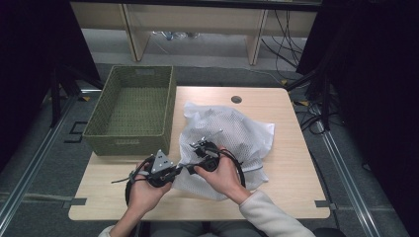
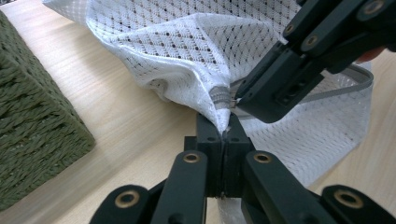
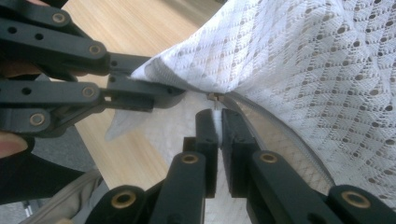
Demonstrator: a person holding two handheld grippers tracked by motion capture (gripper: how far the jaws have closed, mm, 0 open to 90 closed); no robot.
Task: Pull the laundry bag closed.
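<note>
A pale wood desk (image 1: 291,148) carries a green basket (image 1: 133,111) at upper left and a white mesh bag (image 1: 232,138) at centre. At its lower-left corner, the left gripper (image 2: 224,128) pinches the fabric; the right gripper (image 3: 217,116) clamps the zipper pull just beside.

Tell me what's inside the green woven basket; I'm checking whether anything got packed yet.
The green woven basket shows a bare woven floor, nothing in it. Its near wall hides a strip of the floor. The white mesh bag lies on the table beside it.
</note>
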